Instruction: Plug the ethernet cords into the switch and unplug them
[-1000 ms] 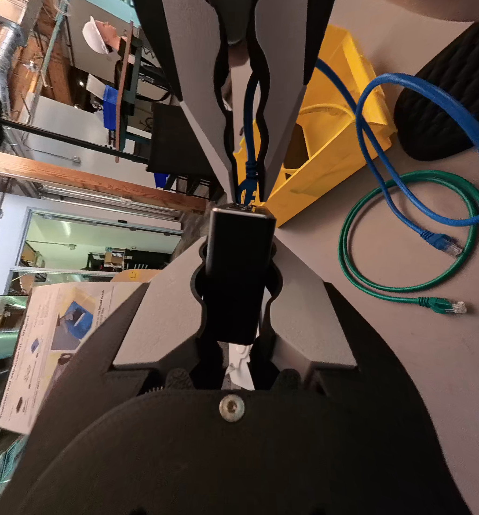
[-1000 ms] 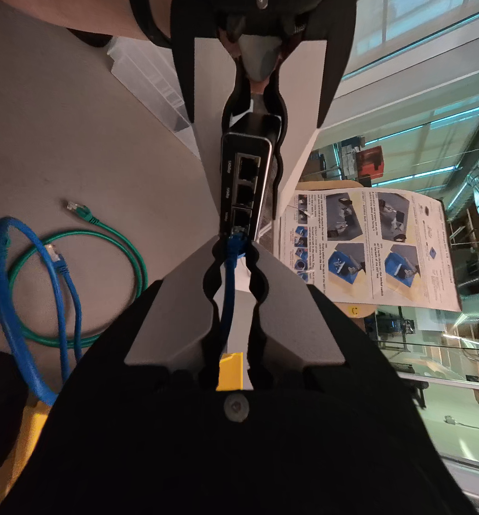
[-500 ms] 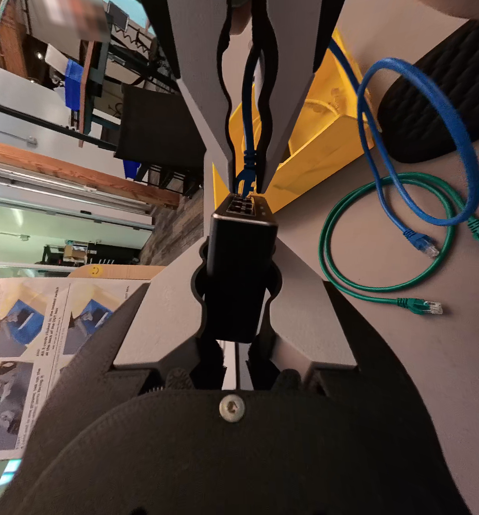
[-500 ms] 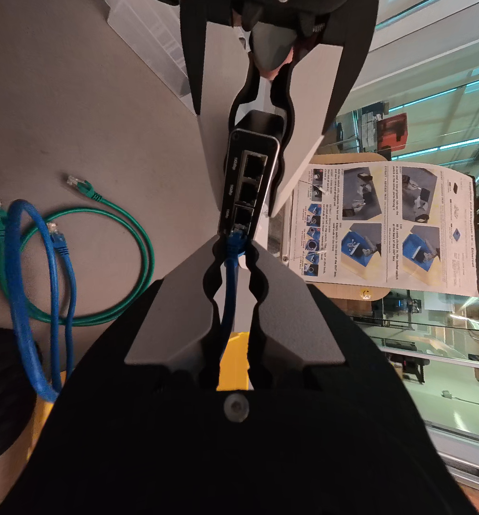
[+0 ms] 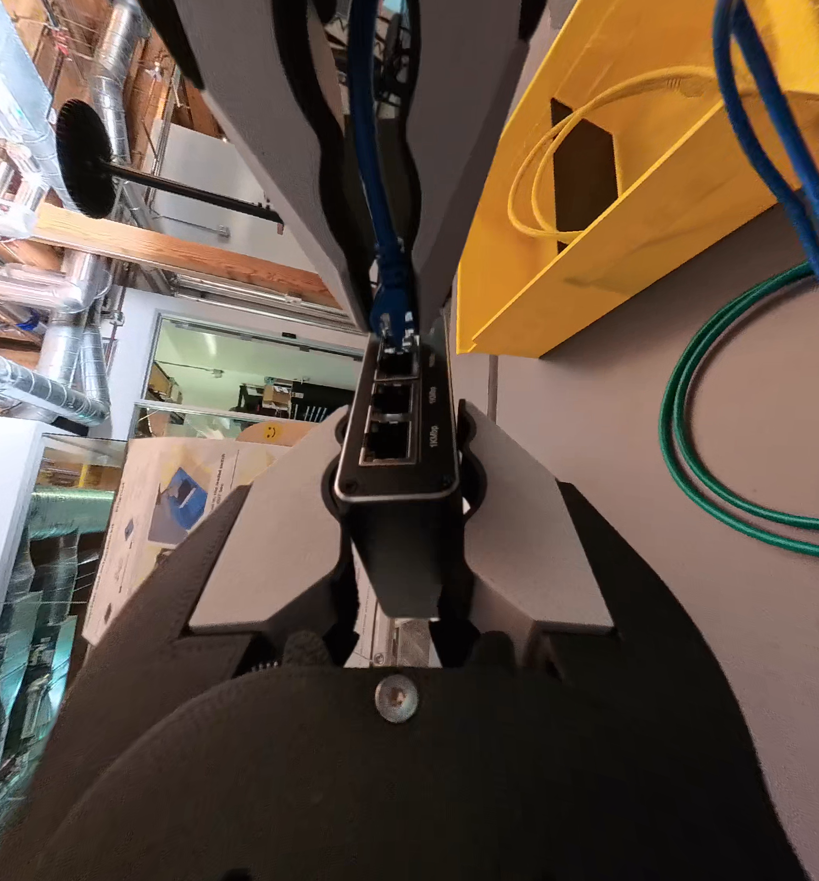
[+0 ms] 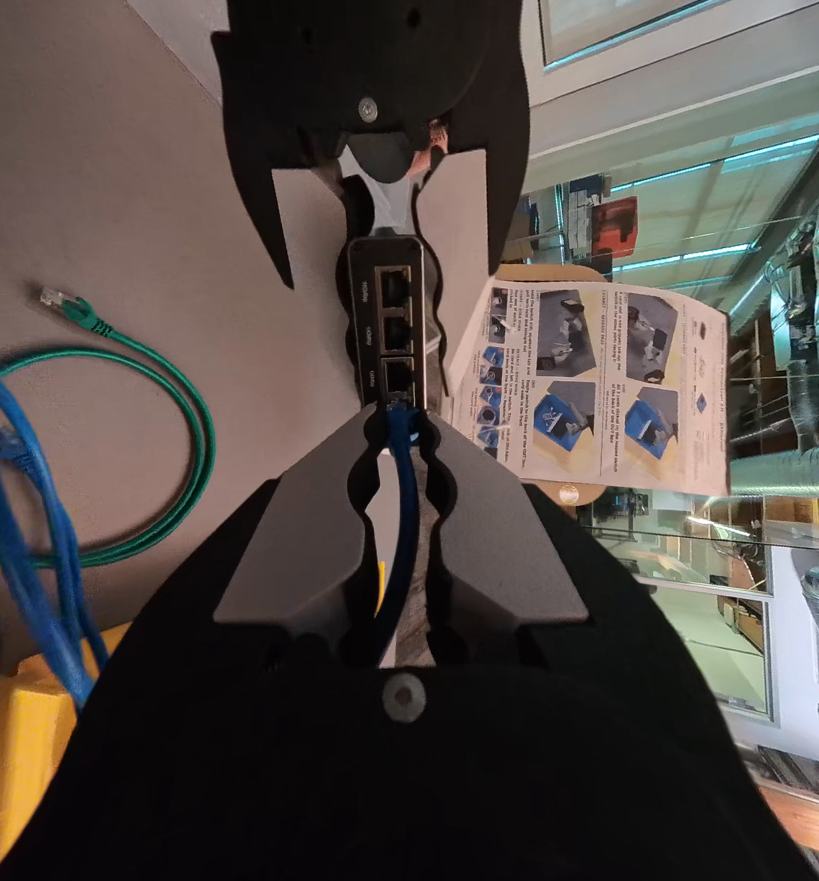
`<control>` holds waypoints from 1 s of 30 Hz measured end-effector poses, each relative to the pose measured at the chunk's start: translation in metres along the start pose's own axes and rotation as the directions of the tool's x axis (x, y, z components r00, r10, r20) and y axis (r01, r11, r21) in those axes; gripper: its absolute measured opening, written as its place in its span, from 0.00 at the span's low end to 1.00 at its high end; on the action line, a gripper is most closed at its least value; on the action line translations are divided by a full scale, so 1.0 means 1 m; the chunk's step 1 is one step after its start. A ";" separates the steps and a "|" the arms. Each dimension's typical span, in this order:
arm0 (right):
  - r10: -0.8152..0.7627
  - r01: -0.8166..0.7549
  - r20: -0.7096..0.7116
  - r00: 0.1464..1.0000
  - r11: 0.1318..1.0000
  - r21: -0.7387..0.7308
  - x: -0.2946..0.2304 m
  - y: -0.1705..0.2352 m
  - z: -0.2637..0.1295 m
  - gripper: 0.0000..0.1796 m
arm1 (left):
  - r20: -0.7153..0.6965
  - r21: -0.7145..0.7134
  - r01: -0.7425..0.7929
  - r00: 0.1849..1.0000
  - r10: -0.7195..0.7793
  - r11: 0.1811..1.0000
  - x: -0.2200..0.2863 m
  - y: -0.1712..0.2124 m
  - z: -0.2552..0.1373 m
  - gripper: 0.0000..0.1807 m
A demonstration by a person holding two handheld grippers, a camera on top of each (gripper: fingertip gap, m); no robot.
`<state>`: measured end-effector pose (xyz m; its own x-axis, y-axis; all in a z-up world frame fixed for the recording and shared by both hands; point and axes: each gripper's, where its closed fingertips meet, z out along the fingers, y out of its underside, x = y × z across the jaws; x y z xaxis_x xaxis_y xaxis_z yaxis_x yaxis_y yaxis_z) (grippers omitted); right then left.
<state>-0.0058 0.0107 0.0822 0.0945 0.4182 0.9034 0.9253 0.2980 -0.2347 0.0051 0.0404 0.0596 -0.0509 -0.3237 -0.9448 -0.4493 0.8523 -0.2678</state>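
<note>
The grey matte table (image 5: 684, 429) carries the loose gear: a yellow plastic bin (image 5: 588, 200) with a thin yellow cable looped in it, and a coiled green ethernet cord (image 6: 169, 429) lying flat, its clear-tipped plug (image 6: 64, 305) free on the surface. A printed instruction sheet with photographs (image 6: 612, 381) stands propped beyond the table edge.

Held clear above the table, the left claw (image 5: 398, 476) is closed narrow on the small black metal switch (image 5: 398, 524), gripping its body from both sides so that the row of three ports faces the other claw. The right claw (image 6: 400, 419) is pinched on the blue ethernet cord (image 6: 405, 500) just behind its plug (image 5: 395, 324), the cord running back between its fingers and looping down toward the table and bin.

The plug tip sits at the mouth of the end port, the one farthest from the left claw's base; the two other ports are empty. Whether the plug is seated or merely touching the opening cannot be told, though its clear head shows mostly outside the port, so this reads as the insertion step for the first cord, barely begun.

The next move likely calls for a straight push along the port's axis with the plug kept square and its latch tab on the proper side, while the left claw braces the switch against the thrust.
</note>
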 end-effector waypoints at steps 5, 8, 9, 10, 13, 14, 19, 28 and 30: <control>0.002 0.001 -0.043 0.999 0.998 0.069 0.007 -0.005 0.002 0.09 | -0.002 -0.012 0.017 1.000 -0.018 1.000 -0.009 0.000 -0.006 0.20; 0.006 -0.002 -0.052 0.999 0.996 0.091 0.008 -0.010 0.003 0.13 | 0.021 -0.017 -0.010 1.000 0.011 1.000 -0.013 -0.002 -0.010 0.19; 0.003 0.001 -0.057 0.998 0.997 0.078 0.009 -0.008 0.005 0.12 | 0.012 -0.026 -0.007 1.000 0.007 1.000 -0.013 0.000 -0.010 0.19; -0.008 0.012 -0.068 0.998 0.998 0.059 0.010 -0.005 0.006 0.11 | 0.005 -0.032 -0.003 1.000 0.003 0.999 -0.013 0.001 -0.009 0.19; -0.015 0.019 -0.072 0.997 0.998 0.053 0.011 -0.004 0.007 0.08 | -0.013 -0.037 0.001 1.000 -0.001 0.999 -0.010 0.002 -0.008 0.19; -0.017 0.020 -0.068 0.998 0.998 0.052 0.010 -0.004 0.006 0.07 | -0.014 -0.038 -0.001 1.000 0.000 0.999 -0.010 0.002 -0.008 0.19; -0.052 0.055 -0.072 0.996 0.998 0.032 0.008 -0.002 0.008 0.07 | -0.021 -0.049 -0.009 1.000 0.008 0.999 -0.010 0.004 -0.006 0.19; 0.081 -0.082 0.075 0.994 0.996 0.017 -0.010 0.014 0.010 0.07 | -0.077 -0.067 -0.017 0.997 0.011 0.998 0.002 0.006 0.009 0.19; 0.080 -0.080 0.082 0.993 0.997 0.003 -0.012 0.014 0.011 0.08 | -0.093 -0.064 -0.021 0.996 0.015 0.998 0.004 0.008 0.010 0.20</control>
<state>0.0022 0.0195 0.0644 0.1375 0.5101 0.8491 0.9136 0.2659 -0.3077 0.0104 0.0499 0.0517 -0.1402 -0.3480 -0.9269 -0.5039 0.8310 -0.2358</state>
